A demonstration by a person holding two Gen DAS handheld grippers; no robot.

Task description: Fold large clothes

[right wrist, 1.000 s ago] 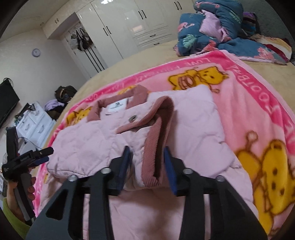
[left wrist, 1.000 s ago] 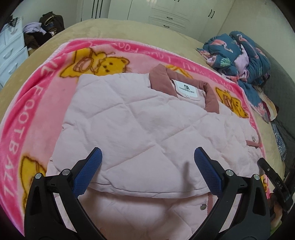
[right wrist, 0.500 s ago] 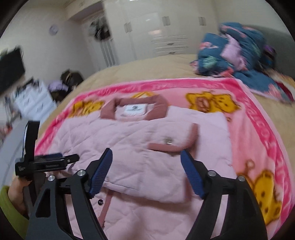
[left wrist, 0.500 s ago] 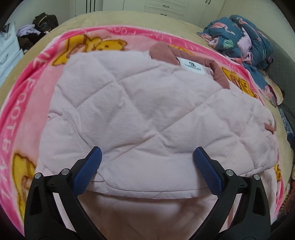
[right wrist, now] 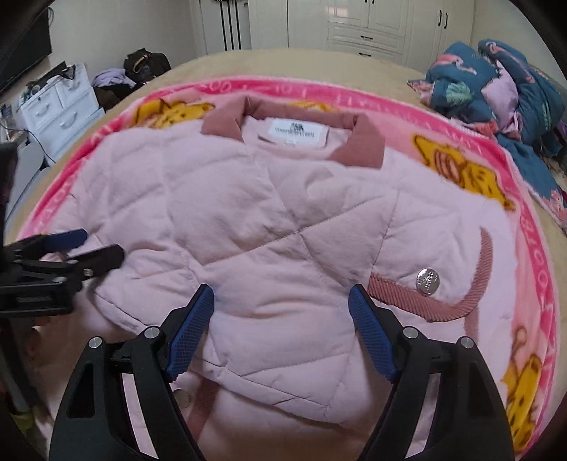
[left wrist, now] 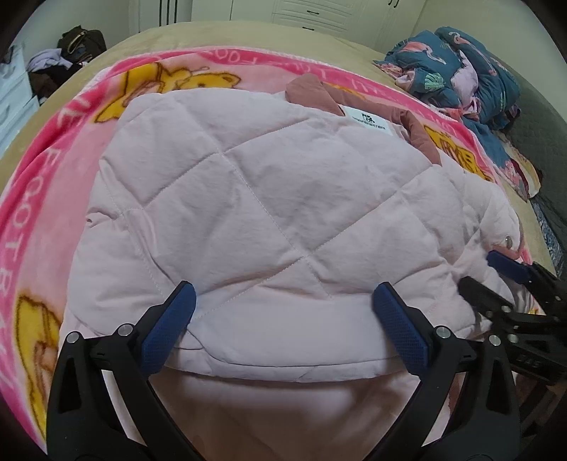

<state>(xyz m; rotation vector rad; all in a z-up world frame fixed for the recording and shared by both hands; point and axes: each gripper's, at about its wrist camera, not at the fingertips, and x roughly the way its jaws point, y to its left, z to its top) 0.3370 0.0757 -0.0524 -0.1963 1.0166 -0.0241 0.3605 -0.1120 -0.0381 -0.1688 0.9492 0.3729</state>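
A pale pink quilted jacket (left wrist: 276, 212) lies on a pink bear-print blanket (left wrist: 42, 177), collar (right wrist: 361, 142) and white label (right wrist: 294, 133) at the far end. Both sleeves are folded in over the body. The right sleeve's ribbed dusty-pink cuff with its silver snap (right wrist: 428, 280) rests on the jacket. My left gripper (left wrist: 283, 319) hangs open just above the near folded edge, holding nothing. My right gripper (right wrist: 281, 315) is open too, over the jacket's near middle, with the cuff just right of its right finger. Each gripper shows in the other's view: the right gripper (left wrist: 490, 275), the left gripper (right wrist: 99, 244).
The blanket covers a tan bed (right wrist: 319, 60). A heap of blue flamingo-print bedding (right wrist: 496, 85) sits at the far right. White drawers (right wrist: 56, 106), a dark bag (right wrist: 145, 64) and loose clothes stand off the bed at the far left; white wardrobes (right wrist: 372, 28) line the back wall.
My right gripper opened and let go of the ribbed cuff, then swung left and levelled out; the sleeve now lies folded on the jacket. My left gripper sank closer to the jacket.
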